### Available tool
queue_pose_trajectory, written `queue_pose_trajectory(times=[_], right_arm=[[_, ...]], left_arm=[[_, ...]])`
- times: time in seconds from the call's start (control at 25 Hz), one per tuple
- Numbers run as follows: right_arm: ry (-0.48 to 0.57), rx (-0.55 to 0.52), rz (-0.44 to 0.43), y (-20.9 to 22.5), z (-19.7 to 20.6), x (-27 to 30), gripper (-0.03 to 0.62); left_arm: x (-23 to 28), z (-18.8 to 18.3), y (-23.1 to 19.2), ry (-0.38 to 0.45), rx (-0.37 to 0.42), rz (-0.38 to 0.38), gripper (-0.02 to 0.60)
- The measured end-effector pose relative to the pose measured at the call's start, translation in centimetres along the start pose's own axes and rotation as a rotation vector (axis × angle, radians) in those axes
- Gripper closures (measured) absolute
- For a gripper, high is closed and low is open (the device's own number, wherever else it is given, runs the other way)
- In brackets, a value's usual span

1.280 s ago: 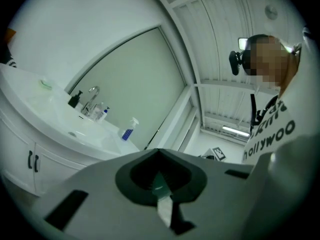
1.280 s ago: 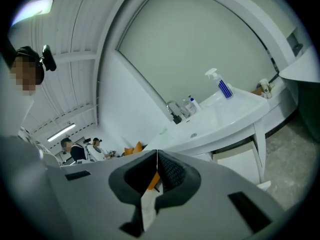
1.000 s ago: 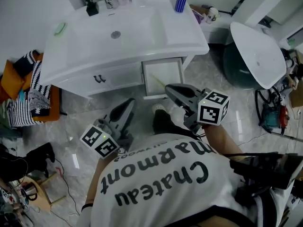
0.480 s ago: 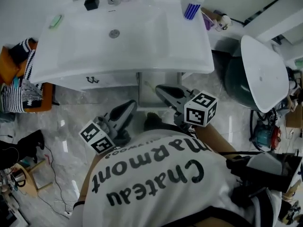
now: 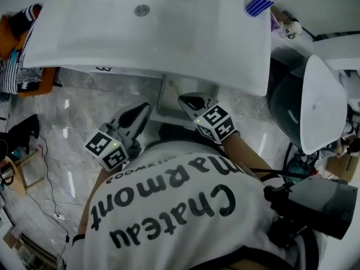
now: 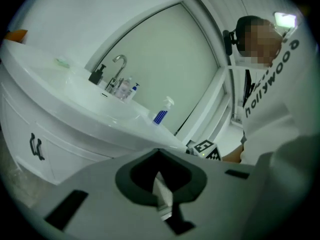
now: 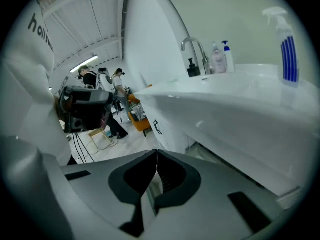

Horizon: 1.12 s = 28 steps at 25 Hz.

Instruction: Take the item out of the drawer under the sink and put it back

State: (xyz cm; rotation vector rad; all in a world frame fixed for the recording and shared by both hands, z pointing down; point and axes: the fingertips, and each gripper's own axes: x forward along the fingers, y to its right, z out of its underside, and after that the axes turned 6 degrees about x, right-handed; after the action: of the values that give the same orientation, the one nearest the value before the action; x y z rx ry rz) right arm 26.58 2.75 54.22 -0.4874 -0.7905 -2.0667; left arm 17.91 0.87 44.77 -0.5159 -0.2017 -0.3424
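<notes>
The drawer (image 5: 170,96) stands open under the sink (image 5: 169,75), at its front edge. Its inside is mostly hidden and no item shows. The left hand-held gripper (image 5: 142,108) and right hand-held gripper (image 5: 185,99) hover near it, each pressed together and empty. Likely nothing is taken out yet, or the item is already back inside.

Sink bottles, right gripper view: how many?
4: spray bottle far right; pale bottle and blue-capped bottle right of faucet; dark dispenser under its spout. More may be hidden.

Head view looks down; gripper views, apparently low, share the sink (image 5: 169,44).
</notes>
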Motion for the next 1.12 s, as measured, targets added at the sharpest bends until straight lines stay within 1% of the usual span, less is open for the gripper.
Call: queue_pose_trajectory(times=[0.12, 0.24, 0.32, 0.4, 0.48, 0.6, 0.72, 0.88, 1.0, 1.12], right_arm=[[-0.087, -0.026, -0.021, 0.8, 2.6, 2.2, 0.582], [-0.179, -0.037, -0.005, 2.3, 4.9, 4.2, 0.582], [-0.228, -0.015, 0.013, 3.6, 6.3, 5.2, 0.582], [-0.264, -0.01, 0.01, 4.7, 7.6, 6.1, 0.582], [-0.295, -0.036, -0.002, 5.3, 8.6, 7.0, 0.581], [-0.334, -0.051, 0.017, 6.1, 9.6, 8.6, 0.58], [-0.371, -0.029, 0.034, 6.7, 11.0, 9.7, 0.58], [-0.404, -0.004, 0.049, 7.0, 12.3, 10.7, 0.58], [-0.417, 0.011, 0.076, 7.5, 13.0, 11.1, 0.58], [-0.426, 0.023, 0.114, 8.1, 13.6, 11.6, 0.579]], left_arm=[[-0.2, 1.6, -1.2, -0.061, 0.0, -0.065, 0.574], [-0.6, 3.4, -2.6, -0.127, -0.014, -0.145, 0.574], [-0.9, 4.2, -3.2, -0.13, -0.058, -0.191, 0.574], [-1.4, 4.9, -3.6, -0.129, -0.099, -0.24, 0.574], [-2.4, 5.7, -3.8, -0.142, -0.123, -0.294, 0.574], [-4.2, 6.5, -4.4, -0.157, -0.138, -0.351, 0.574], [-5.6, 7.9, -4.3, -0.178, -0.161, -0.392, 0.573], [-6.4, 9.8, -4.4, -0.22, -0.186, -0.415, 0.574], [-6.7, 10.7, -5.1, -0.206, -0.227, -0.424, 0.574], [-7.1, 11.4, -6.3, -0.194, -0.245, -0.436, 0.574]])
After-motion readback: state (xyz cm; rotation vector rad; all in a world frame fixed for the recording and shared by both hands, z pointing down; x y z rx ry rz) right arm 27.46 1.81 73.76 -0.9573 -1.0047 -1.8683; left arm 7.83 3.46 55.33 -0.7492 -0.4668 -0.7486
